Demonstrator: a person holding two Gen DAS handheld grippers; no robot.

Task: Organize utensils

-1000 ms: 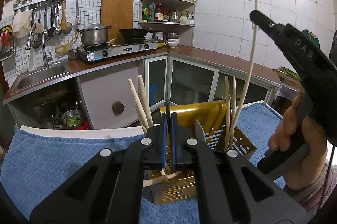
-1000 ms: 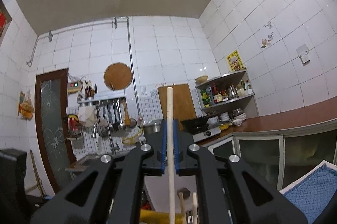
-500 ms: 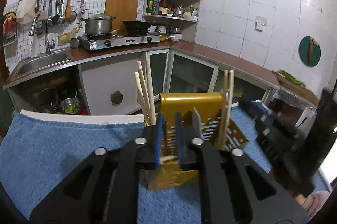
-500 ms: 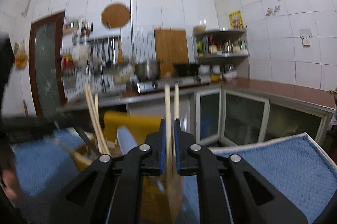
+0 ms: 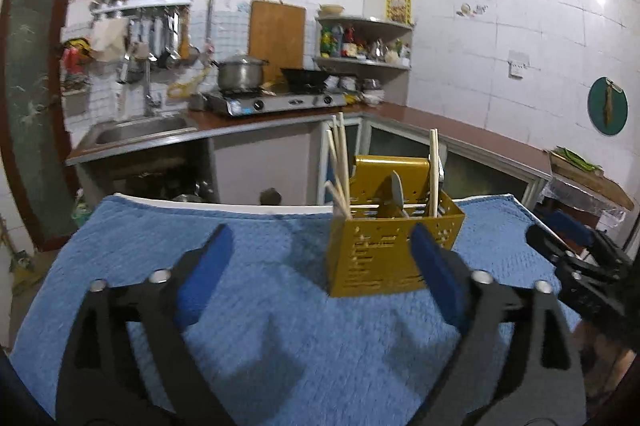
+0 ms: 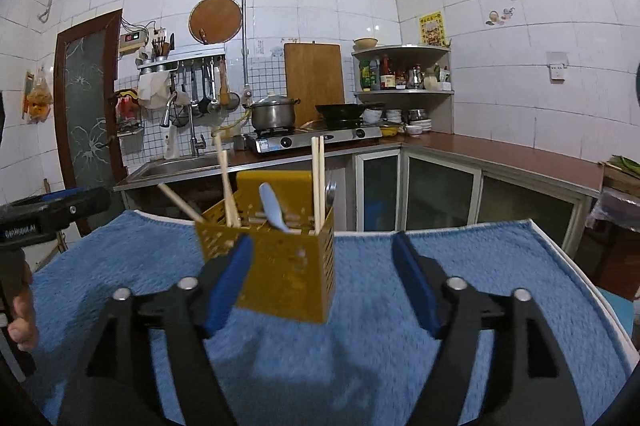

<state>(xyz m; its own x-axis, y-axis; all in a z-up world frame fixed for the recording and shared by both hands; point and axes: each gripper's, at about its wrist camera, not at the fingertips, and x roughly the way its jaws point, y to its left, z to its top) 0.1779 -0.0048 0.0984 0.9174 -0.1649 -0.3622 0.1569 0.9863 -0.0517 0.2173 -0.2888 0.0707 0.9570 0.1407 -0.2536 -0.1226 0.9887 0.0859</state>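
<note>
- Utensils stand gathered in the yellow perforated caddy (image 6: 280, 258) on the blue towel (image 6: 460, 258); a second ago each gripper was pinched on a wooden chopstick above it, and now both have pulled back and let go.
- Left gripper (image 5: 320, 274) hangs with its blue pads spread wide and nothing between them; the caddy shows beyond the gap, nearer the right-hand pad; the towel under the fingers is blurred.
- Leftmost chopsticks (image 6: 226, 182) lean outward at a slant in the caddy's left compartment; one lower stick pokes out sideways over the rim, and whether it sits inside or rests across the top is hard to tell.
- Pale blue spoon (image 6: 272, 206) sits mid-caddy, its bowl up, its handle hidden.
- Right-hand chopsticks (image 6: 318, 182) stand nearly upright in the right corner; their tips are out of sight behind the wall.
- Right gripper (image 6: 322, 278) is likewise wide apart and empty; its left pad overlaps the caddy's front face in view.
- With both sticks delivered, the sorting looks close to done; no loose utensil shows on the towel, though its near corners are cut off by the black arms.
</note>
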